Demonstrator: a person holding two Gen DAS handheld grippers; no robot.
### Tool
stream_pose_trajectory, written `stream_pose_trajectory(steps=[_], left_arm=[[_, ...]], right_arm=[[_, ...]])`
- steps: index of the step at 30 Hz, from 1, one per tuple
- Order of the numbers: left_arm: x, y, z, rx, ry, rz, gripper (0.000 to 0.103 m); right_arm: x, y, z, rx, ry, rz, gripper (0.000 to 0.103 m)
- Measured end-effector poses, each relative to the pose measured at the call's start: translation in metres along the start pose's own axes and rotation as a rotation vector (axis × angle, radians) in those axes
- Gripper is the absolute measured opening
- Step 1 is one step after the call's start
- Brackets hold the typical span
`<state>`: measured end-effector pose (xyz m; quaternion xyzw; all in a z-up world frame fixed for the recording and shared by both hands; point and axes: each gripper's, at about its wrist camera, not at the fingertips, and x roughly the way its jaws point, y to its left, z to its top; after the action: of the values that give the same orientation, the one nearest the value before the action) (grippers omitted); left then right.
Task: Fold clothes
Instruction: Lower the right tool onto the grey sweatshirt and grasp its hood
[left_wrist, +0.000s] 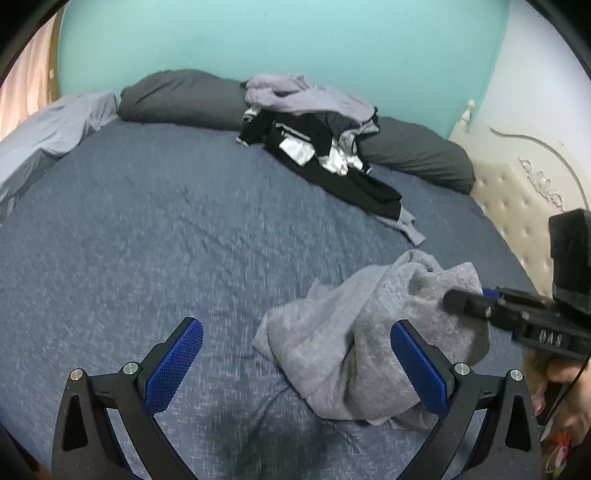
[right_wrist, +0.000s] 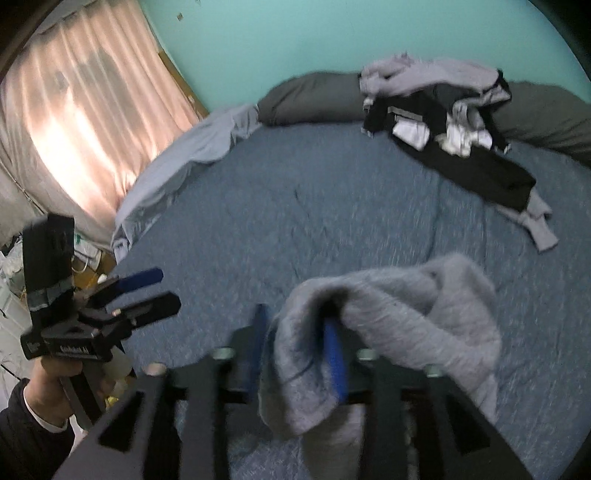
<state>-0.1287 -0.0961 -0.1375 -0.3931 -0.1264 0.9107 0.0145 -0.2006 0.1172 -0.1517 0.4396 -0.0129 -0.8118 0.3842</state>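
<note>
Pillows (left_wrist: 177, 98) back a clothes pile (left_wrist: 314, 125); right tool (right_wrist: 299, 350) pinches grey garment (right_wrist: 388, 314), left tool (left_wrist: 295, 365) gapes.

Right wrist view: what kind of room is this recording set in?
Most likely a bedroom: a bed with a blue cover, dark pillows along the wall, and a pink curtain at the side.

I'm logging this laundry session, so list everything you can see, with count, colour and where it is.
Grey garment: one, light grey, near edge of bed, bunched.
Clothes pile: one heap, black, white, grey, far side against pillows.
Pillows: two, dark grey, along wall.
Bedsheet: one, blue.
Blanket: one, pale blue, left edge.
Curtain: pink, left.
Headboard: cream, right.
Right gripper: shut on grey garment.
Left gripper: open, empty.
</note>
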Motion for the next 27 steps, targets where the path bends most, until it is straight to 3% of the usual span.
stream_pose_trajectory(steps=[1, 2, 13, 19, 21, 23, 26, 27], left_arm=[[0.002, 0.000, -0.001, 0.001, 0.006, -0.002, 0.103], [0.003, 0.000, -0.002, 0.004, 0.009, -0.003, 0.103], [0.008, -0.006, -0.005, 0.040, 0.015, -0.016, 0.103], [0.010, -0.022, -0.009, 0.063, 0.017, -0.037, 0.103], [0.009, -0.028, -0.010, 0.079, 0.018, -0.039, 0.103], [0.008, -0.030, -0.010, 0.087, 0.015, -0.041, 0.103], [0.004, -0.028, -0.008, 0.092, 0.010, -0.044, 0.103], [0.003, -0.027, -0.008, 0.094, 0.008, -0.044, 0.103]], right_arm=[[0.003, -0.002, -0.003, 0.010, 0.017, 0.002, 0.063], [0.003, -0.005, -0.007, 0.018, 0.025, 0.000, 0.064], [-0.063, -0.068, -0.030, 0.184, -0.072, -0.016, 0.064], [-0.072, -0.095, -0.046, 0.237, -0.048, -0.075, 0.064], [-0.068, -0.103, -0.053, 0.244, -0.025, -0.108, 0.053], [-0.063, -0.109, -0.059, 0.253, -0.011, -0.119, 0.031], [-0.057, -0.113, -0.065, 0.248, 0.002, -0.136, 0.015], [-0.054, -0.112, -0.064, 0.242, 0.005, -0.140, 0.014]])
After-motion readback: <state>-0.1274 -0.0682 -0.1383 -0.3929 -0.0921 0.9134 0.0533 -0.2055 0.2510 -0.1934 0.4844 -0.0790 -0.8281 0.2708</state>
